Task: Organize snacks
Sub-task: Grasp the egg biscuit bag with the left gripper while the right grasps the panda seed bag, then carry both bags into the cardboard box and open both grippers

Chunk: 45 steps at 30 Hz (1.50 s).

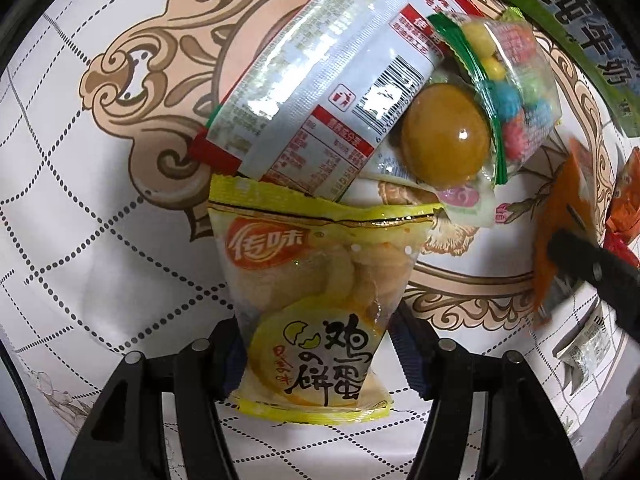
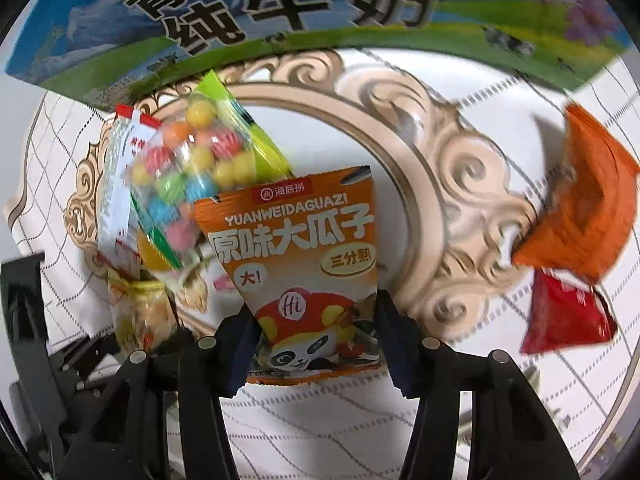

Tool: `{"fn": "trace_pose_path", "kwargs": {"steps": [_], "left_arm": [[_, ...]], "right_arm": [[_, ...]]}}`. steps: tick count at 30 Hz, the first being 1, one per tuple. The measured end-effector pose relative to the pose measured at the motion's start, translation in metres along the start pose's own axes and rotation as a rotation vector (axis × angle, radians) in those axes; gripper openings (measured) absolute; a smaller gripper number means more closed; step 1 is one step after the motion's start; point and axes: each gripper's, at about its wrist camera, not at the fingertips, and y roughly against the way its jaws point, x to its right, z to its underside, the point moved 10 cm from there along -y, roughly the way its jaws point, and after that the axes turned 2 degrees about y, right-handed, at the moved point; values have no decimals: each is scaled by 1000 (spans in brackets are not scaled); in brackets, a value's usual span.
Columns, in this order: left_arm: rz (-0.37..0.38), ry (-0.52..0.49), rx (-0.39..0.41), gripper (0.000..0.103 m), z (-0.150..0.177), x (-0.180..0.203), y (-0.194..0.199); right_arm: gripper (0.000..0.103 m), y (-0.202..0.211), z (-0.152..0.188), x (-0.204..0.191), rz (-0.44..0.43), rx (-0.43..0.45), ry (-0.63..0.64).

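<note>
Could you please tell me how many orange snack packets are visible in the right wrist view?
2: the orange sunflower-seed packet clamped in the right gripper, and a plain orange packet lying at right on the tablecloth. Others may be hidden.

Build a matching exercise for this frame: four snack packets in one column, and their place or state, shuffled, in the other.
Things
1. yellow egg-biscuit packet
2. orange sunflower-seed packet
3. clear bag of coloured candy balls
4. red packet

Places or states
A. lying on the tablecloth beside a plain orange packet, away from the pile
B. gripped in the left tongs
C. resting on top of the snack pile, held by nothing
D. gripped in the right tongs

Pairs: 1-B, 2-D, 3-C, 4-A
</note>
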Motion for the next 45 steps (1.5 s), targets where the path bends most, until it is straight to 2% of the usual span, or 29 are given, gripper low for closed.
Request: {"fn": "trace_pose_path", "kwargs": {"steps": [4, 7, 10, 12, 15, 18, 20, 21, 23, 25, 30, 35, 39, 43, 45], "left_arm": [[-1, -2, 2, 65, 2, 7, -2], [-11, -11, 9, 67, 5, 11, -5], [-6, -15, -2, 67, 12, 19, -5], [22, -15, -12, 67, 18, 24, -2], [36, -14, -14, 67, 27, 31, -1], [35, -12, -7, 67, 32, 37, -3], [40, -2, 9, 62, 37, 39, -2], [38, -1, 16, 53, 38, 39, -3], [31, -11, 27, 49, 41, 37, 0], [19, -21, 45, 44, 43, 39, 4], [2, -56, 76, 39, 52, 50, 18], [14, -120, 144, 38, 55, 75, 49], [85, -149, 202, 38, 52, 100, 93], [156, -195, 269, 38, 28, 129, 150], [184, -216, 299, 38, 6, 142, 180]], "right_arm": [[57, 2, 34, 9, 7, -29, -9], [60, -6, 52, 11, -36, -74, -52], [68, -2, 56, 18, -74, -53, -69], [77, 7, 53, 16, -88, -35, -56], [78, 11, 51, 18, -75, -40, -32], [78, -7, 53, 17, -98, -72, -49], [78, -25, 54, 19, -125, -83, -79], [78, -31, 52, 20, -132, -84, -92], [76, -34, 52, 22, -121, -63, -104], [60, -36, 58, 19, -114, -45, -95], [56, -24, 63, 10, -138, -20, -94], [55, 3, 58, 14, -189, 21, -96], [55, 46, 39, 12, -234, 77, -86], [55, 113, 9, 21, -272, 175, -73], [55, 147, -13, 36, -285, 228, -73]]}}
